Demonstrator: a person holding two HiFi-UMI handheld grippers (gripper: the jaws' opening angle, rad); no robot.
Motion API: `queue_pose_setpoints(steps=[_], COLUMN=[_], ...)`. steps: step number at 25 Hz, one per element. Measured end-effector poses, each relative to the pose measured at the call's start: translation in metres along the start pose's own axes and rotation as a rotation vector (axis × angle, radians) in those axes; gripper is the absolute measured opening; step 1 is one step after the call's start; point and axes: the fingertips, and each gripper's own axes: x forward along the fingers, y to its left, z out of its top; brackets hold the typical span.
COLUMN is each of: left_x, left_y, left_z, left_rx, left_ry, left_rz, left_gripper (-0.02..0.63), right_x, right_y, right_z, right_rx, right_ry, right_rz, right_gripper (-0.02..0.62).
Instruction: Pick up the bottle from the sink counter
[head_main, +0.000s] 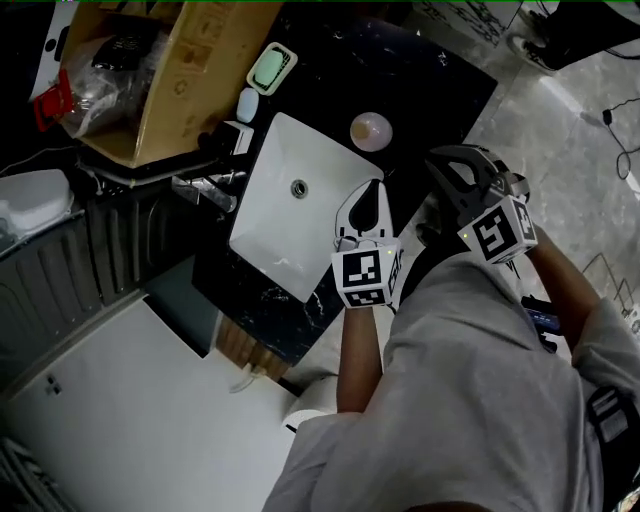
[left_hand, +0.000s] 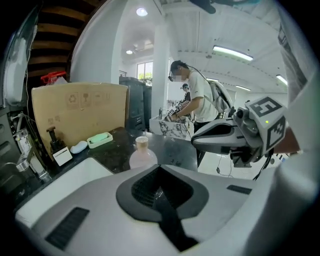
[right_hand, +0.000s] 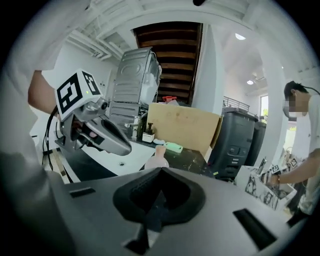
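Black marble counter (head_main: 440, 90) with a white sink (head_main: 290, 220). Bottle (head_main: 370, 129) stands upright on the counter just beside the sink's rim, untouched. Left gripper (head_main: 370, 190) is over the sink's edge, jaws pressed together, nothing between them. Right gripper (head_main: 440, 165) is beside it, jaws likewise closed, empty. Both point toward the bottle. Box (head_main: 170, 70) and soap dish (head_main: 271, 68) sit at the far end.

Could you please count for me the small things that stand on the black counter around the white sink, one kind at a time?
bottle: 1
green soap dish: 1
pale oval piece, maybe soap: 1
dark pump dispenser: 1
Total: 4
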Motion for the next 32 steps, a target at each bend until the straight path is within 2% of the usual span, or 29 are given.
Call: queue_pose_setpoints(steps=[6,10,15,21,24,26,28,30,32], left_x=[0.023,0.025,0.031,0.033,0.038,0.041,0.045,0.050,0.054], left_y=[0.010,0.014,0.020,0.028,0.037,0.039,0.038,0.038,0.041], left_z=[0.007,0.011,0.015,0.019,0.021,0.021,0.020,0.022,0.026], left_rx=[-0.036,-0.070,-0.093,-0.197,-0.211,-0.202,-0.179,-0.165,-0.177], left_ry=[0.011,0.012,-0.016,-0.096,-0.137,-0.148,-0.136,-0.143,-0.171], left_rz=[0.074,0.119,0.129,0.113,0.126,0.127,0.127,0.135,0.142], left_gripper=[0.014,0.014,0.014,0.015,0.016,0.042,0.119,0.163,0.189], right_x=[0.035,0.045,0.050,0.041,0.037,0.031,0.024,0.018,0.012], right_y=[-0.024,-0.035,-0.043,-0.041,-0.043,-0.046,-0.047,-0.050,-0.054], right_z=[-0.007,-0.007,-0.004,-0.007,-0.009,-0.011,-0.014,-0.016,-0.019], right_rx=[0.001,0.041,0.090,0.118,0.112,0.119,0.122,0.107,0.099], right_ry=[-0.038,-0.047,-0.054,-0.037,-0.029,-0.025,-0.020,-0.013,-0.003], right_rz=[0.117,0.154,0.158,0.159,0.148,0.131,0.109,0.084,0.061], right_gripper=[0.009,0.009,0.009,0.009,0.009,0.009,0.009,0.009,0.009])
